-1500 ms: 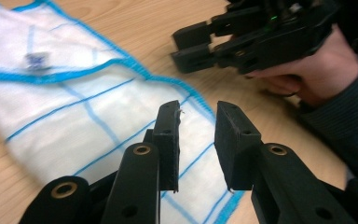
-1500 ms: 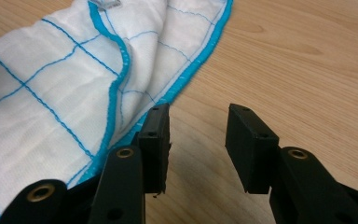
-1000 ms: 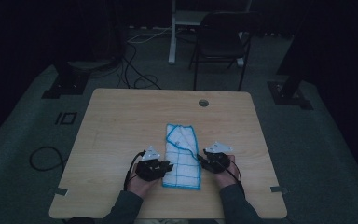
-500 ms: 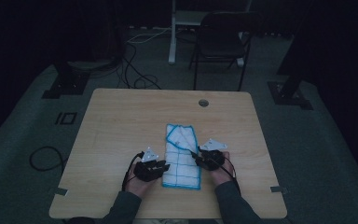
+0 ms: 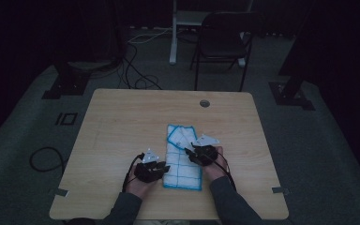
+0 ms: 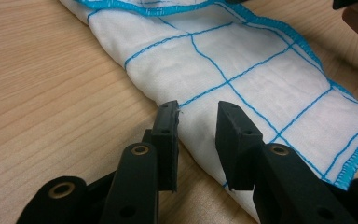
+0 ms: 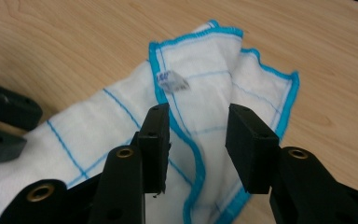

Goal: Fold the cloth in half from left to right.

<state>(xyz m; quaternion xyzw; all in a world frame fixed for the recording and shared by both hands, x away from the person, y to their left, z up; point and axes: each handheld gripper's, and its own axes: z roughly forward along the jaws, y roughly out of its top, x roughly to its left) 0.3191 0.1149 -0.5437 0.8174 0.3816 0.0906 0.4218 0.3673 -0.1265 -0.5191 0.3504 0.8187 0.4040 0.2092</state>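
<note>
I have the cloth (image 5: 183,159) lying flat on the wooden counter (image 5: 122,122), a white towel with a blue grid and a blue stitched hem, folded into a long strip that runs away from me near the middle of the near half.

My left gripper (image 6: 196,128) sits low at the strip's left long edge, close to the near end. Its fingers (image 6: 165,135) stand apart with a gap between them — they have just been easing wider — and the folded edge of the cloth lies in that gap, though neither pad presses on it. From above I see this gripper (image 5: 161,168) just beside the cloth, my hand behind it.

My right gripper (image 7: 198,128) hangs over the far part of the strip, where a corner is turned back over the layer beneath and a small label (image 7: 171,81) shows by the hem. Its fingers (image 7: 154,140) are parted too, straddling the blue hem without clamping it. In the high view it (image 5: 193,153) rests on the cloth's right side.

Beyond the counter stands a dark chair (image 5: 222,42).
</note>
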